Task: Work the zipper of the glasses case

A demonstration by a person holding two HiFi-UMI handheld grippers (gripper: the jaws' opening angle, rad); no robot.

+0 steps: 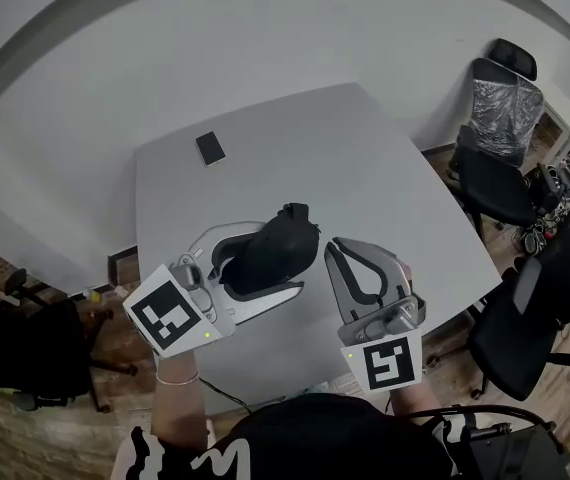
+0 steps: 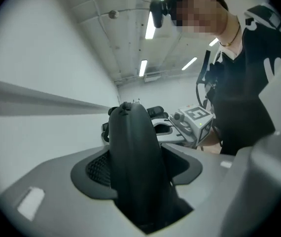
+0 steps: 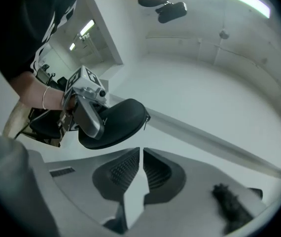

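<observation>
- Progress: early, by my read; glasses case (image 1: 287,234) is grasped and lifted above the table (image 1: 365,148), but the zip itself looks untouched
- Left gripper (image 1: 283,258) has its jaws set wide and clamped on the case body
- Right gripper (image 1: 340,248) is just beside the case, jaws narrowed almost to touching, nothing between them
- Left to do: right gripper has to catch the zipper pull (image 3: 147,118) and run it along
- Right gripper view only: the pull dangling at the case's end, seam looks closed
- Left gripper view only: pads pressing the case (image 2: 135,167) on both sides
- Head view only: small dark flat object (image 1: 210,148) on the far side of the table
</observation>
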